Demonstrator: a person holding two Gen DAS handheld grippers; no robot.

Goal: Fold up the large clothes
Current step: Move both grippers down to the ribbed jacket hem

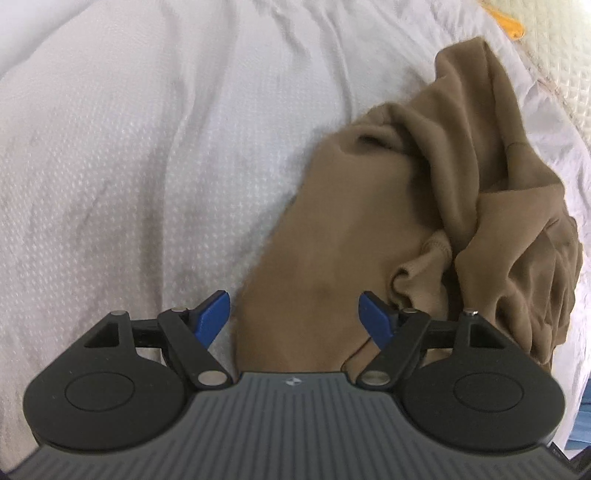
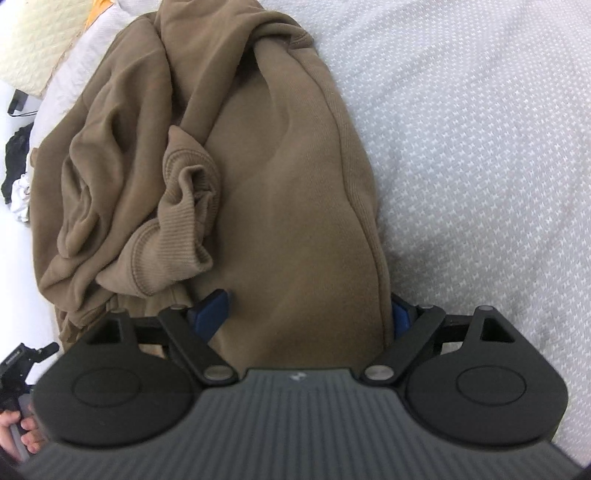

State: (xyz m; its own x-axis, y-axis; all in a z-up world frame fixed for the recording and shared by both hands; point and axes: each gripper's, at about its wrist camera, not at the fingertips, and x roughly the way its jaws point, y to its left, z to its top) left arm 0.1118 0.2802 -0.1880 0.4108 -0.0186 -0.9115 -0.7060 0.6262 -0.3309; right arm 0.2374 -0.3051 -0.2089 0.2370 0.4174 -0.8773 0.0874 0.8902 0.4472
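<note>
Crumpled tan-brown fleece sweatshirt (image 2: 288, 192) lies on white dotted-weave bed cover (image 1: 110, 166), its flat panel running btwn the spread blue fingers (image 2: 212, 314) of right gripper (image 2: 308, 314) & left gripper (image 1: 293, 317), both open, w/ ribbed cuff (image 2: 173, 236) bunched just left of right gripper's fingers.

- Sweatshirt (image 2: 288, 192): plain tan-brown, ribbed cuffs.
- Bedcover (image 1: 122, 155): white, small woven dot pattern.
- Gripper fingers (image 1: 214, 314): blue; bodies black and grey-ribbed.
- Orange scrap (image 1: 508, 22) at one o'clock.
</note>
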